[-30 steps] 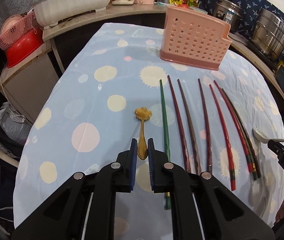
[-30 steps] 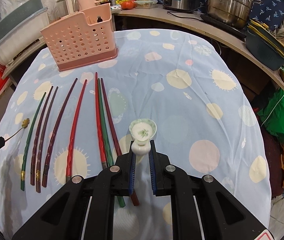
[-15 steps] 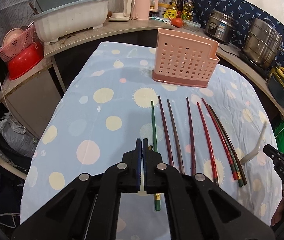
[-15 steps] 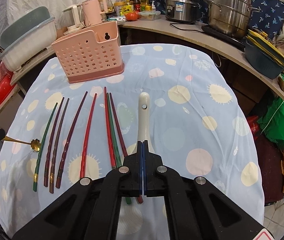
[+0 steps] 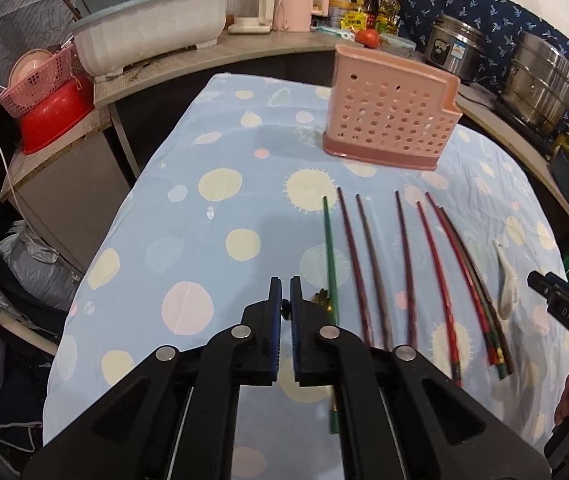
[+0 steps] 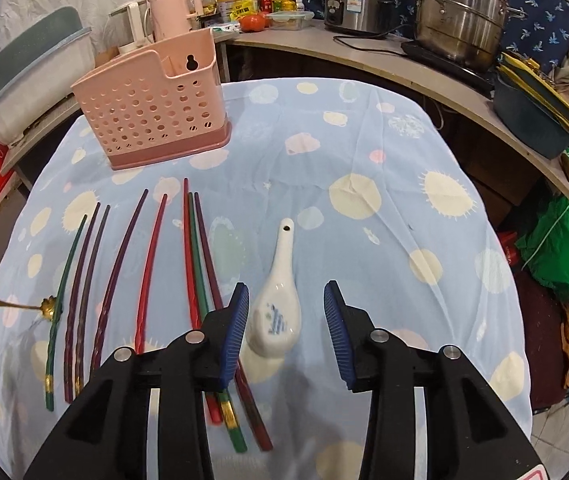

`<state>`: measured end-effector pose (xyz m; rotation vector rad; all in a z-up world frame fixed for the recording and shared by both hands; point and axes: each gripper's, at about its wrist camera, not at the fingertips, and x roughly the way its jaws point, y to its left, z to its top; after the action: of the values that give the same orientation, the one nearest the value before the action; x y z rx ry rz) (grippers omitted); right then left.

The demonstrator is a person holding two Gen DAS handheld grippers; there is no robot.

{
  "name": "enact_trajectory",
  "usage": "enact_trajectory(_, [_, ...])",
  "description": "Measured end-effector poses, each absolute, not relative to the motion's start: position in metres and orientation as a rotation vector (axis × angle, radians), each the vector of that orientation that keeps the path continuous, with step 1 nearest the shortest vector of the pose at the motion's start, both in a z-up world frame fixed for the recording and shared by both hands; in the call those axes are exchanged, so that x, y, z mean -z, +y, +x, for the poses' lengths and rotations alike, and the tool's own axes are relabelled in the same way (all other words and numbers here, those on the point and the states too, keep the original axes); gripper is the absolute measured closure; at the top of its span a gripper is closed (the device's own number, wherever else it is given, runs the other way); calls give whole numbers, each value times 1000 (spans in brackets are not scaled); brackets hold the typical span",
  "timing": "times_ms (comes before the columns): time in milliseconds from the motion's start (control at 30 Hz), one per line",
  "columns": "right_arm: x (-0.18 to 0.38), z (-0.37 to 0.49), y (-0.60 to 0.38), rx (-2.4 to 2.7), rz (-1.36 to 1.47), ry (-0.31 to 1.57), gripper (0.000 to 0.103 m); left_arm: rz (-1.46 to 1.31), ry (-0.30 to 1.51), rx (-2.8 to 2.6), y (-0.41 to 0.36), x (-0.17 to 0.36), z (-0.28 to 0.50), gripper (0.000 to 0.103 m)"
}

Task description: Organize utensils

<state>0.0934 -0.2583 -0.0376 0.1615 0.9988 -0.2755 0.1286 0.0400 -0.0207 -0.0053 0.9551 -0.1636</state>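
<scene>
The right gripper (image 6: 286, 320) has let go — its jaws are opening, and the white spoon (image 6: 274, 300) it held aloft half a second ago now lies bowl-down on the cloth (image 6: 384, 216) between them, untouched, just right of the chopsticks (image 6: 148, 264). The left gripper (image 5: 286, 304) stays pinched on the gold spoon (image 6: 24, 305), opening slightly, its head against the leftmost chopstick — well short of the pink basket (image 6: 152, 100).

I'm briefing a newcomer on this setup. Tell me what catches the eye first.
A row of long chopsticks in red, green and dark purple fans across the spotted blue tablecloth, with the pink perforated utensil holder standing behind. A white ceramic soup spoon lies between the opening jaws of the right gripper.
</scene>
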Motion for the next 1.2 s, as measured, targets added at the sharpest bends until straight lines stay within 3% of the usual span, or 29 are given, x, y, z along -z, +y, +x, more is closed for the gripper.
enact_trajectory(200, [54,120,-260,259,157,1040,65,-18,1011,141,45,42,137,91])
enact_trajectory(633, [79,150,-279,264,202,1093,67,-22,979,188,37,22,144,101])
enact_trajectory(833, [87,163,-279,273,178,1096,76,-24,982,183,37,22,149,102])
enact_trajectory(933, [87,167,-279,278,159,1090,89,-23,982,182,36,22,151,102])
enact_trajectory(1200, [70,148,-275,248,199,1052,90,-24,972,192,34,17,151,102])
